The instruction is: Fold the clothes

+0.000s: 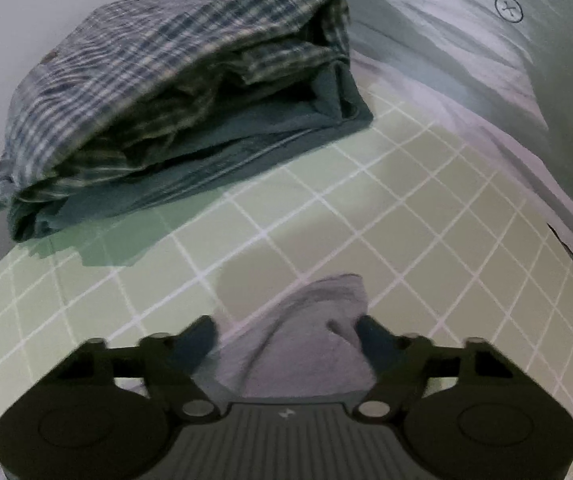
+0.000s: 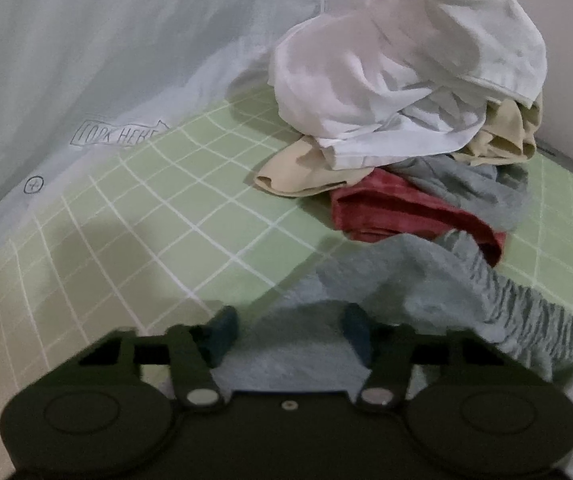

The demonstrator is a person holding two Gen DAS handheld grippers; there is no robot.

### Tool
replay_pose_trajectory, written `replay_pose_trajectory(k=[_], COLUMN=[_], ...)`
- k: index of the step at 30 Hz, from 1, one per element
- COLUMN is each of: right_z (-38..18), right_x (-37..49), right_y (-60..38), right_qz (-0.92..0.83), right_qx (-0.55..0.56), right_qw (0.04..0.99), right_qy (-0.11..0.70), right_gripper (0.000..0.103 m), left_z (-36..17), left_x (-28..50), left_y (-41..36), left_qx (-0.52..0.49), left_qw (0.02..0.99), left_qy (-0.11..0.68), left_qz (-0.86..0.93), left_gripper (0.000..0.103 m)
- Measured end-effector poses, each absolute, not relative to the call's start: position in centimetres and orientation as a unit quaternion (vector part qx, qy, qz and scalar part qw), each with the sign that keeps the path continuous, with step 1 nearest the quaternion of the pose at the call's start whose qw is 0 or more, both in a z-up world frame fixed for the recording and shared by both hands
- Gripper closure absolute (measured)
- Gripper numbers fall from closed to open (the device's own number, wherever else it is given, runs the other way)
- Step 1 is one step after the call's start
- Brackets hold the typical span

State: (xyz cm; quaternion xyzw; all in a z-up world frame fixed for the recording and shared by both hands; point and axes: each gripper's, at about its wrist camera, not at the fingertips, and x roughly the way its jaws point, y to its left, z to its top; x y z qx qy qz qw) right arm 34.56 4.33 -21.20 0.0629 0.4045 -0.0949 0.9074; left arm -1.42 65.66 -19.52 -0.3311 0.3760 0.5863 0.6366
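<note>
I am holding one grey garment (image 2: 426, 280) between both jaws, left gripper (image 1: 288, 334) and right gripper (image 2: 290, 330) each part-open around bunched cloth, its gathered waistband trailing right over the green bed (image 2: 166, 220).

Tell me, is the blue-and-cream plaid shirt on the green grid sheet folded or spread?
Folded: the plaid shirt lies doubled in layers atop a folded dark teal garment.

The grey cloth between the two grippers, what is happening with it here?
A person is folding laundry on a green checked sheet. Both the left gripper and the right gripper have the grey garment between their fingers; how firmly is unclear. A folded stack, with a plaid shirt on top, lies ahead of the left gripper. An unfolded pile with a white garment on top waits ahead of the right.
</note>
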Motion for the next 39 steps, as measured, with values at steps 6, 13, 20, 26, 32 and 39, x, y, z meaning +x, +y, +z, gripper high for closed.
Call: replay_pose_trajectory(k=[6,13,20,26,32,39], right_z=[-21.1,-16.6,-9.4,-9.5,-10.6,-12.5], right_x=[34.6,33.7,28.5,22.9,17.5,13.2], right_y=[2.5,0.7,-3.2,-7.0,-10.7,-12.9], right_qz=[-0.062,-0.026,-0.007,0.001,0.006,0.005], right_qx=[0.107,0.128,0.18,0.175,0.16,0.139], right_qw=[0.905,0.931,0.951,0.953,0.953,0.952], right_qy=[0.408,0.341,0.251,0.248,0.258,0.274], right_gripper=[0.102,0.103,0.103,0.103,0.103,0.103], left_z=[-18.3,-11.1,-3.5,-2.7,-5.1,-8.8], left_x=[-2.1,-1.8,-6.9,-13.2,-19.0,-23.5], left_y=[66.4,64.8,60.0,55.2,50.7,48.8], left_qx=[-0.355,-0.295,-0.275,-0.279,-0.293,-0.329], left_qw=[0.646,0.717,0.751,0.744,0.732,0.709], left_qy=[0.365,0.312,0.231,0.226,0.252,0.276], left_qz=[0.568,0.549,0.554,0.563,0.561,0.56], left_gripper=[0.099,0.099,0.099,0.099,0.099,0.099])
